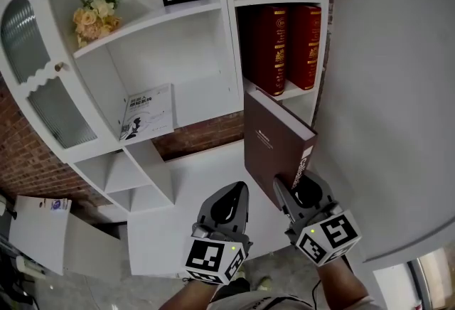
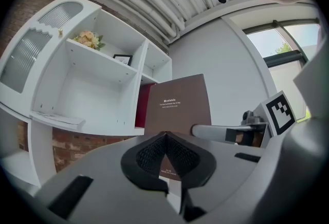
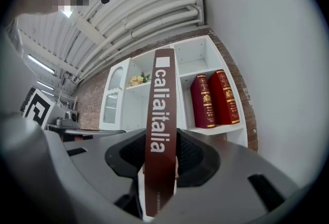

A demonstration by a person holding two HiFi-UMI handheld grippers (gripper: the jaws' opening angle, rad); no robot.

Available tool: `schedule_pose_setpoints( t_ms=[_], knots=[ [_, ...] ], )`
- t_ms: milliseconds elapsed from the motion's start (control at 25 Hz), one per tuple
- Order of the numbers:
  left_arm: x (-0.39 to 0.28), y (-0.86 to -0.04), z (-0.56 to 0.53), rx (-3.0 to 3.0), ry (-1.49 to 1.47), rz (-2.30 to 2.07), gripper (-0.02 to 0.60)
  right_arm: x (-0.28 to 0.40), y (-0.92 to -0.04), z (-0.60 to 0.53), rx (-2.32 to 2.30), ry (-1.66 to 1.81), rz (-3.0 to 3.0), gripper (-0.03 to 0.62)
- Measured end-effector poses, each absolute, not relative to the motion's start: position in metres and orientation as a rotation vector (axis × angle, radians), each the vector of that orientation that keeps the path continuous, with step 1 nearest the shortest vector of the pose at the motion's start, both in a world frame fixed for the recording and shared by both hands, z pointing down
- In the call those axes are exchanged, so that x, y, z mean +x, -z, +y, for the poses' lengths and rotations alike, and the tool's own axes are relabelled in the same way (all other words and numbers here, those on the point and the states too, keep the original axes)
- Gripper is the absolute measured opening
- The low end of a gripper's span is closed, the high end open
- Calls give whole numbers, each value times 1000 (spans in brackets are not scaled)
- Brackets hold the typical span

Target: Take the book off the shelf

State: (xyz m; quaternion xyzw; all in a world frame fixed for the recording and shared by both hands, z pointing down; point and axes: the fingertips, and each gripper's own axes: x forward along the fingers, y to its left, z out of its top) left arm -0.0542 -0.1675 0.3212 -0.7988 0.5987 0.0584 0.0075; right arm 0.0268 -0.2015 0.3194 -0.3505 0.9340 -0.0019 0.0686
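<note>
My right gripper (image 1: 293, 184) clamps brown book (image 1: 274, 145) by spine, just in front of shelf (image 1: 298, 94) | left gripper (image 2: 165, 141) pinched together, empty | I judge it stiff, heavy: hold mid-spine, support cover.

Book (image 1: 274, 139) cover looked matt brown and smooth. Two red books (image 1: 270, 49) were glossy, leather-like, gilt-stamped. Shelf (image 1: 192, 67) was smooth white paint. Brick wall (image 1: 206, 134) was rough.
</note>
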Motion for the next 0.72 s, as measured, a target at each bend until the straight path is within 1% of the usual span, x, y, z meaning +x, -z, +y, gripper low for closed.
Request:
schedule_pose_setpoints(
  t_ms=[720],
  knots=[
    [-59, -314, -172, -2458, -167, 1882, 11, 12, -310, -205, -966, 7, 2814, 143]
  ],
)
